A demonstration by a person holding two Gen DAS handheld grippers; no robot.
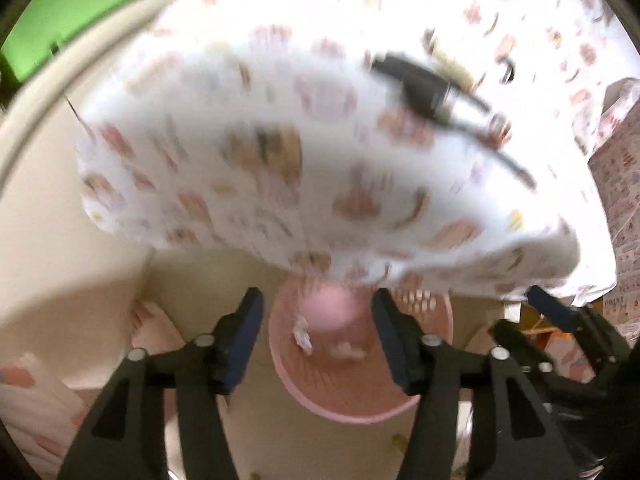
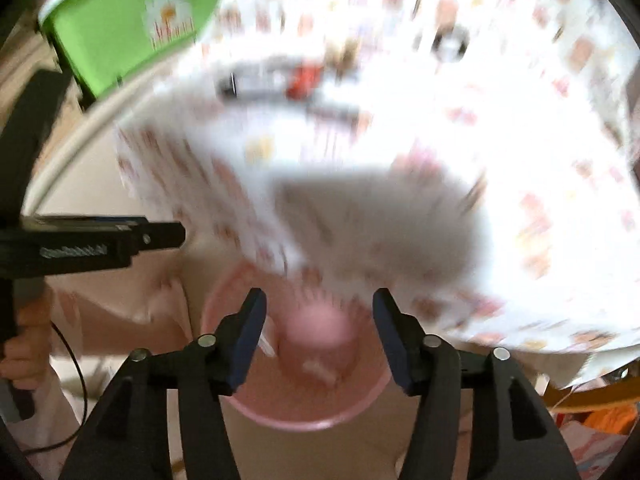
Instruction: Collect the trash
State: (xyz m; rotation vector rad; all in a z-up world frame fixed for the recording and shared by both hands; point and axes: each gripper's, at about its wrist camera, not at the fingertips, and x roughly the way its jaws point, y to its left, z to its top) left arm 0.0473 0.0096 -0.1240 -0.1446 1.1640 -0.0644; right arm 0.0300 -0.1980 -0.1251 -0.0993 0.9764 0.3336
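Left tongs (image 1: 318, 336) gape above pink basket (image 1: 288, 384) rim.

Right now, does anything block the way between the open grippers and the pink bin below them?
Nothing visible does. The pink bin sits directly below the open left gripper and right gripper. The patterned tablecloth overhangs only its far rim.

Far rim of the pink basket (image 1: 360, 412) behind the blurred patterned tablecloth (image 1: 280, 120), contents indistinct.
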